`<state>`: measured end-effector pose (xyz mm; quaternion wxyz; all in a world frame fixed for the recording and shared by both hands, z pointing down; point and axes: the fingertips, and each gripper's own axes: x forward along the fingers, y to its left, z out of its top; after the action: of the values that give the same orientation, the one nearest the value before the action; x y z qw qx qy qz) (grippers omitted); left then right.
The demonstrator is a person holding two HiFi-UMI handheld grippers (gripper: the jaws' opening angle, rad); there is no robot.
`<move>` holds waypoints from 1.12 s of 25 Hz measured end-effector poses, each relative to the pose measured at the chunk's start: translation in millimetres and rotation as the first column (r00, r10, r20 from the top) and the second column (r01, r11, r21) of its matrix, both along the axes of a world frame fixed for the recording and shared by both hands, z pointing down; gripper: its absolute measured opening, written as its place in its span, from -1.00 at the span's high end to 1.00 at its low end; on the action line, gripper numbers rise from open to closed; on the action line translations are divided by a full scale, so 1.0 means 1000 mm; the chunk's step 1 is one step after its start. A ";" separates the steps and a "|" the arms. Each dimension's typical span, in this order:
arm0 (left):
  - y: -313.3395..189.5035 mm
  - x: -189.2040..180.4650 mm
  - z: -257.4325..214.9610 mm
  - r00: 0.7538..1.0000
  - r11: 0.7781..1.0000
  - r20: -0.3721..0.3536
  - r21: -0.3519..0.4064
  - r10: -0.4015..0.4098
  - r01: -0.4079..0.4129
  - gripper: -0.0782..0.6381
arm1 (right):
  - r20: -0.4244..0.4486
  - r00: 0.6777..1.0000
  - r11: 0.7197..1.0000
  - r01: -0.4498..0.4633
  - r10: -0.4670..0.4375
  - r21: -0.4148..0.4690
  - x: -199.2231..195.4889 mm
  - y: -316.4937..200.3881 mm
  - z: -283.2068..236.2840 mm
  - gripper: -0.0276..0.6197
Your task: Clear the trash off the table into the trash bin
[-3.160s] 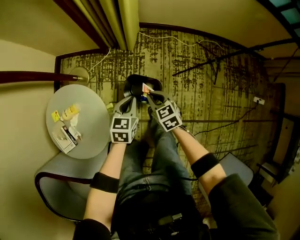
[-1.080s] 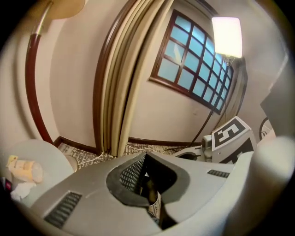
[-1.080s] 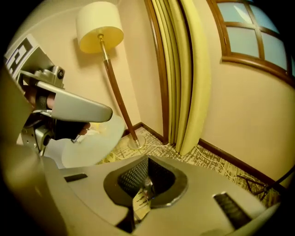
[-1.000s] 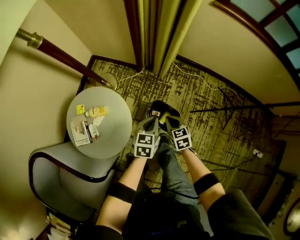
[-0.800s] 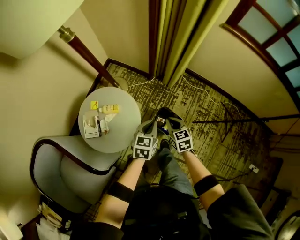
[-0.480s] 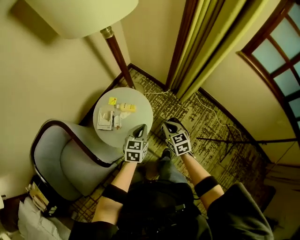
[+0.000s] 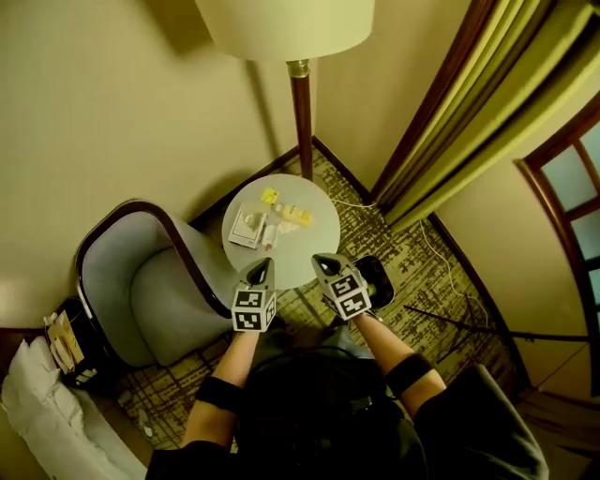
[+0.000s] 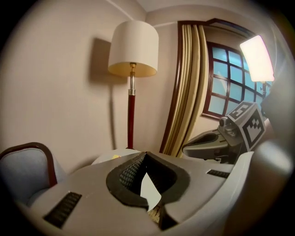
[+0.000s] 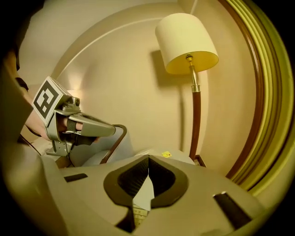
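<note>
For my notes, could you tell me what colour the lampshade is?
The lampshade is cream-white, clearest in the left gripper view.

Shows plain cream walls (image 7: 122,103) meeting in a corner, with a floor lamp (image 7: 302,122) standing there, its dark red-brown pole topped by a pale drum shade (image 7: 286,26), lit. Has a round side table (image 7: 291,270) just in front of the lamp, a grey-blue armchair (image 7: 150,291) with a dark wooden frame close beside that, and patterned olive-and-dark carpet (image 7: 422,281) underneath. Carries yellow-green curtains (image 7: 487,122) down the right-hand wall, next to a dark-framed window (image 8: 228,83) of small panes, with a bright rectangular light (image 8: 256,57) near it
</note>
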<state>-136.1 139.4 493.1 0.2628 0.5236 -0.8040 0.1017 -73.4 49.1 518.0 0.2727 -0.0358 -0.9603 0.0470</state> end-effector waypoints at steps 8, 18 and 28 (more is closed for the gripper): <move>0.032 -0.012 -0.008 0.998 0.998 -0.032 0.004 -0.056 0.057 0.78 | -0.008 0.998 0.998 0.059 -0.059 -0.009 -0.018 0.026 -0.007 0.91; 0.021 -0.013 -0.002 0.998 0.999 -0.048 0.018 -0.042 0.043 0.78 | -0.024 0.999 0.999 0.038 -0.038 -0.009 -0.017 0.011 0.008 0.91; 0.018 -0.016 0.009 0.998 0.998 -0.041 0.001 -0.056 0.056 0.78 | -0.075 0.996 0.999 0.049 -0.050 -0.008 -0.019 0.004 0.018 0.91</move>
<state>-152.4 157.2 502.5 0.2817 0.5032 -0.8128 0.0827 -92.0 53.0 535.9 0.3096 -0.0585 -0.9480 0.0445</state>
